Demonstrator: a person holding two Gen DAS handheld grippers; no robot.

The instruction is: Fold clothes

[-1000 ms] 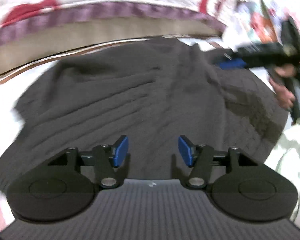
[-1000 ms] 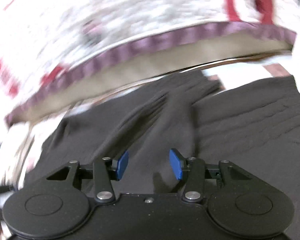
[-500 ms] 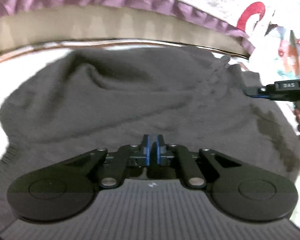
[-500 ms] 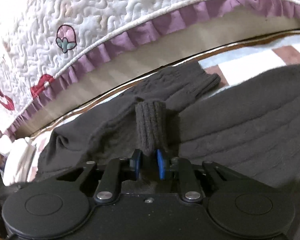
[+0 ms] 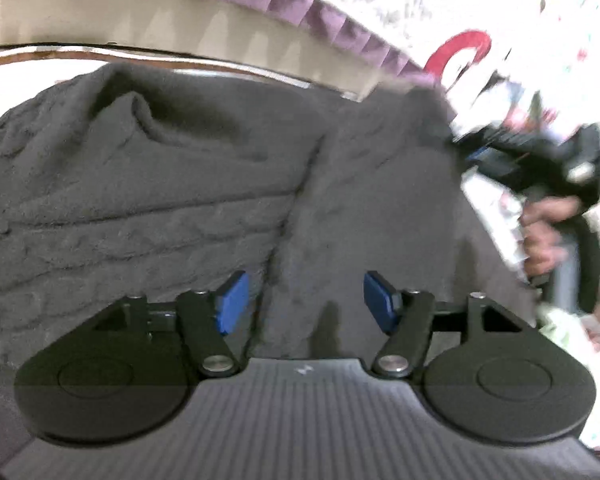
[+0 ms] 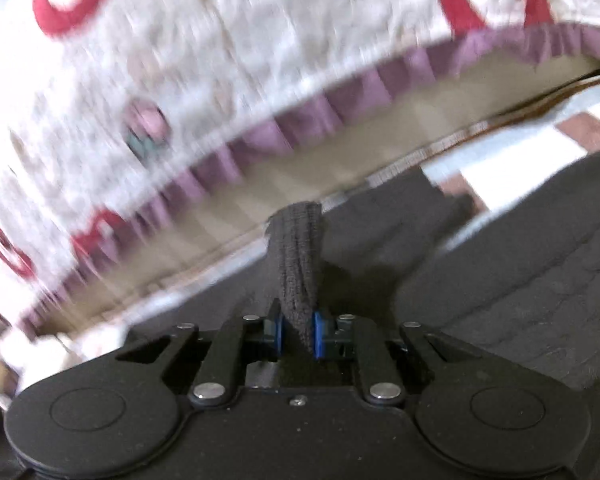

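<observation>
Left hand-held gripper (image 5: 304, 300) tilted down over sweater (image 5: 160, 184), opening, empty; right hand-held gripper (image 6: 299, 334) closing on lifted cuff (image 6: 298, 264).

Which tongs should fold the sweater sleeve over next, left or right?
Probably the right. The right tongs are closing on the ribbed sleeve cuff, which stands up between their pads. The left tongs are opening over the dark sweater and pinch nothing.

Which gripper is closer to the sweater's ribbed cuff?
Right. The right gripper is closing on the ribbed cuff, pinching it. The left gripper is opening over the sweater's body, away from the cuff.
</observation>
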